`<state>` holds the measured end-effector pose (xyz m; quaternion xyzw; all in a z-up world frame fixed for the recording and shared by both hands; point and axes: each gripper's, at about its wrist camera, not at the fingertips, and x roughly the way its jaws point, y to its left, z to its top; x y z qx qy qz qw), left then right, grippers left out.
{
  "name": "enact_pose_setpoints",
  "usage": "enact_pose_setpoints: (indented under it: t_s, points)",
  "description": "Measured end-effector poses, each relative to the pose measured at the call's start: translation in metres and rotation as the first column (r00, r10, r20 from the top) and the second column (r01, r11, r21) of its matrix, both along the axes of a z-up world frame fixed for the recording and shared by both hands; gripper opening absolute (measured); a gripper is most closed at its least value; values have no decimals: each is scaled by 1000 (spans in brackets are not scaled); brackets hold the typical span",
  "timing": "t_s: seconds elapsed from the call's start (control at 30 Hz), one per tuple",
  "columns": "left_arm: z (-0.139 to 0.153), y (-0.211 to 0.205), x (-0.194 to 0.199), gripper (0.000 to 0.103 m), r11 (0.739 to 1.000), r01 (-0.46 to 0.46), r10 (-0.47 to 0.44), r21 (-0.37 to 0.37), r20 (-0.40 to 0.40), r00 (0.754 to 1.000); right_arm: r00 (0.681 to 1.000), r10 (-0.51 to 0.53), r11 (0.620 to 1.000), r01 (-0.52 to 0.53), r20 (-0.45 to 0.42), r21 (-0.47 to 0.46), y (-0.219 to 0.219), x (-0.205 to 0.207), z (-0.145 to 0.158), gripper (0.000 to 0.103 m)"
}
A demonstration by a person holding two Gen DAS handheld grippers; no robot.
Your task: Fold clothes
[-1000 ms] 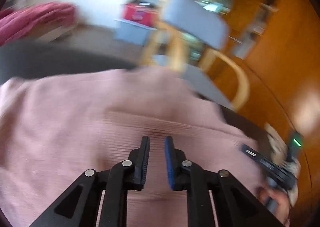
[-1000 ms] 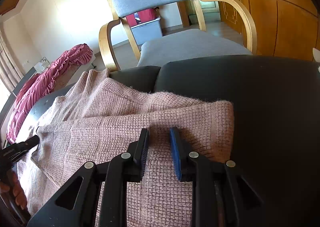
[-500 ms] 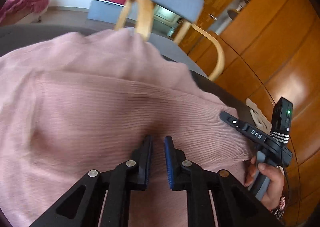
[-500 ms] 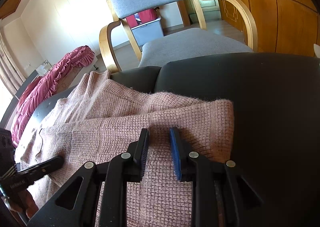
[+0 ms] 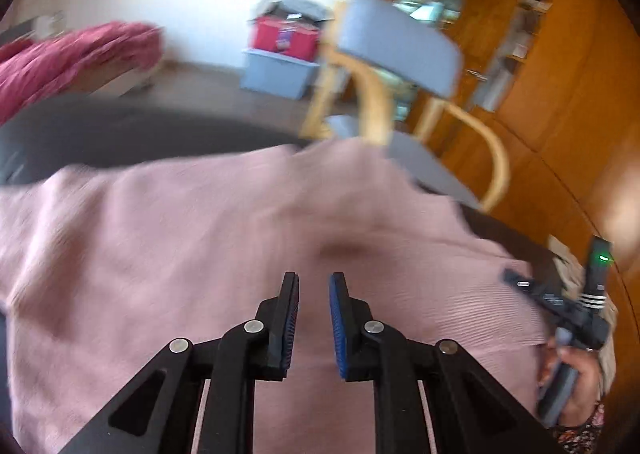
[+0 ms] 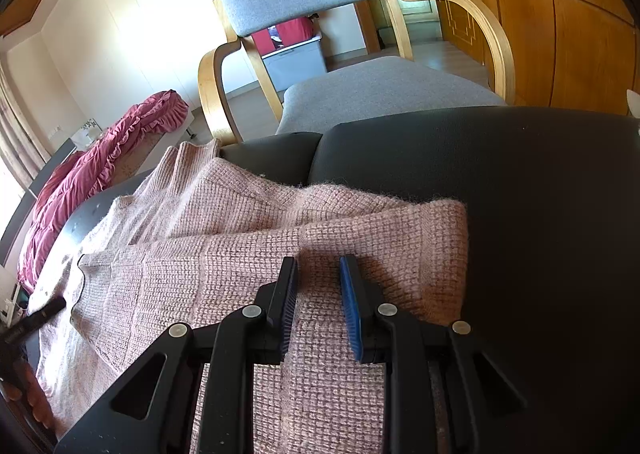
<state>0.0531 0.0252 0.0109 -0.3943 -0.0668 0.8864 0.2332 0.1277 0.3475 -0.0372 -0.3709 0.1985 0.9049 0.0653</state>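
Sitting on grey bin [image 5: 276,72], red box [image 5: 282,39], contents blurred

Black tool [image 6: 318,278] arms – silver screws, blue ribbed pads [image 6: 352,310] – and a floral sleeve [image 5: 580,436]

Sweater [image 6: 248,254] on table [image 6: 520,194], chair [image 6: 360,54] behind.

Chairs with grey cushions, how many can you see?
1. The chair stands just behind the black table, past the far edge of the pink sweater. The left view shows the same chair. Others may be out of view.
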Motion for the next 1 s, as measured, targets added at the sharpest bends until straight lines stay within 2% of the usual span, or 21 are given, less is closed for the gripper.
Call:
enact_pose_setpoints:
  t_s: [0.13,0.2,0.27,0.4,0.47,0.63,0.67,0.7,0.8,0.83,0.9,0.93,1.0]
  points:
    - [1,60,-13,16,993,73,-79,-96,-54,995,1000,0,1000,0,-3,-4,1,0,0,24]
    - [-10,71,-26,16,991,51,-56,-126,-36,998,1000,0,1000,0,-6,-10,1,0,-1,24]
    - [-22,65,-36,16,989,22,-23,-143,0,1000,1000,0,1000,0,-9,-22,3,1,-1,24]
    - [-36,22,-50,16,998,-51,53,-35,59,997,1000,0,1000,0,-9,-22,2,1,-1,24]
    - [-36,5,-53,13,993,-93,97,-72,45,994,1000,0,1000,0,-7,-18,1,1,-1,24]
    - [-40,-41,-49,13,990,-143,144,-19,66,987,1000,0,1000,-1,-8,-20,0,1,-1,24]
    - [-42,-48,-47,13,988,-157,157,-2,75,985,1000,1,1000,-1,-8,-19,0,1,-1,24]
    - [-45,-55,-47,14,986,-159,154,49,93,984,1000,0,1000,-1,-7,-17,0,0,0,24]
    - [-48,-68,-48,15,978,-163,148,130,119,982,997,30,1000,-30,-64,-4,-6,6,8,25]
    - [-45,-72,-43,15,976,-168,155,137,100,983,995,42,999,-42,-87,1,-8,9,12,25]
    - [-30,-75,-25,13,969,-182,189,169,-26,982,988,74,997,-70,-138,27,-15,14,21,25]
    - [-20,-74,-14,17,969,-146,168,198,-102,981,980,101,994,-92,-172,59,-22,17,28,25]
    - [-10,-60,1,20,982,-48,85,181,-202,976,970,144,985,-121,-197,126,-36,19,36,25]
